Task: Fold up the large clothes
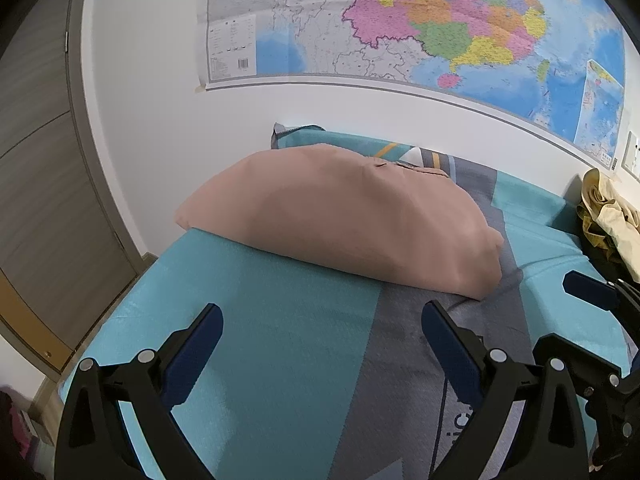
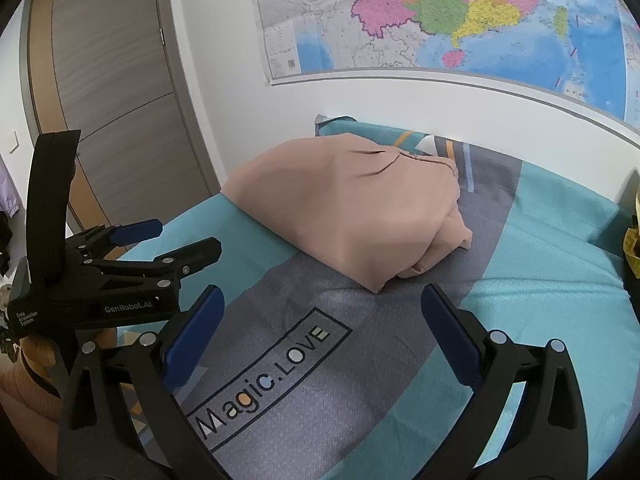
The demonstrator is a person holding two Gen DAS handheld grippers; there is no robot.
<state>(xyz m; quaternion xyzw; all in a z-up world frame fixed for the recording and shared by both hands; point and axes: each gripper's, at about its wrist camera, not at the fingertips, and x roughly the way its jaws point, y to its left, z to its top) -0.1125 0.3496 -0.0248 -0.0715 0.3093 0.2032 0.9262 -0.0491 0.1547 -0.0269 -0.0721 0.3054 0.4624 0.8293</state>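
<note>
A dusty-pink garment (image 1: 340, 220) (image 2: 344, 208) lies folded into a thick bundle on the teal and grey bed sheet (image 1: 260, 340) (image 2: 540, 280), toward the wall. My left gripper (image 1: 322, 320) is open, held above the sheet short of the bundle, with nothing between its fingers. My right gripper (image 2: 322, 308) is open too, just short of the bundle's near corner and holding nothing. The left gripper (image 2: 176, 240) also shows at the left of the right wrist view, held by a hand. The right gripper's blue fingers (image 1: 592, 292) poke in at the right edge of the left wrist view.
A beige and mustard pile of clothes (image 1: 608, 220) lies at the bed's right end. A large wall map (image 1: 400, 28) hangs above the bed. A wooden door (image 2: 112, 92) stands to the left, past the bed's edge. The sheet bears a "Magic.LOVE" print (image 2: 264, 380).
</note>
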